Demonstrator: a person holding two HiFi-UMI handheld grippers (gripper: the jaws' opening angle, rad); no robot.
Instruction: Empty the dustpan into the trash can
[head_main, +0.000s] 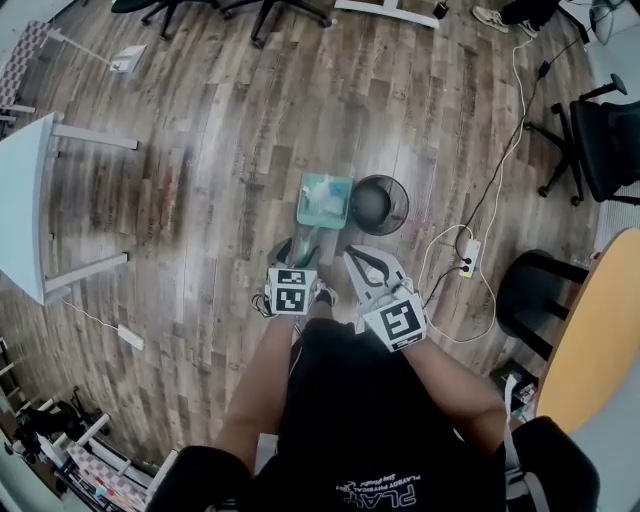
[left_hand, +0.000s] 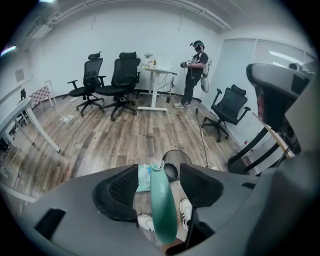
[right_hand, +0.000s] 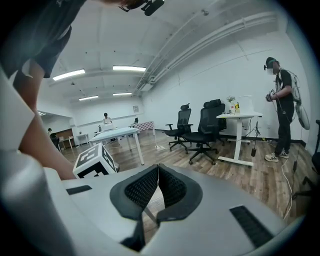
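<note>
Dustpan (head_main: 325, 200) sits on the floor (head_main: 200, 150), just beside the trash can (head_main: 380, 203).
Left hand-held gripper (left_hand: 159, 172) gapes open around its green handle (left_hand: 163, 205), pads clear; right hand-held gripper (right_hand: 158, 175) closed, empty.

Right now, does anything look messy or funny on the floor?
A little. The dustpan beside the trash can holds white scraps, not yet tipped in. A loose white cable snakes across the floor near the can.
</note>
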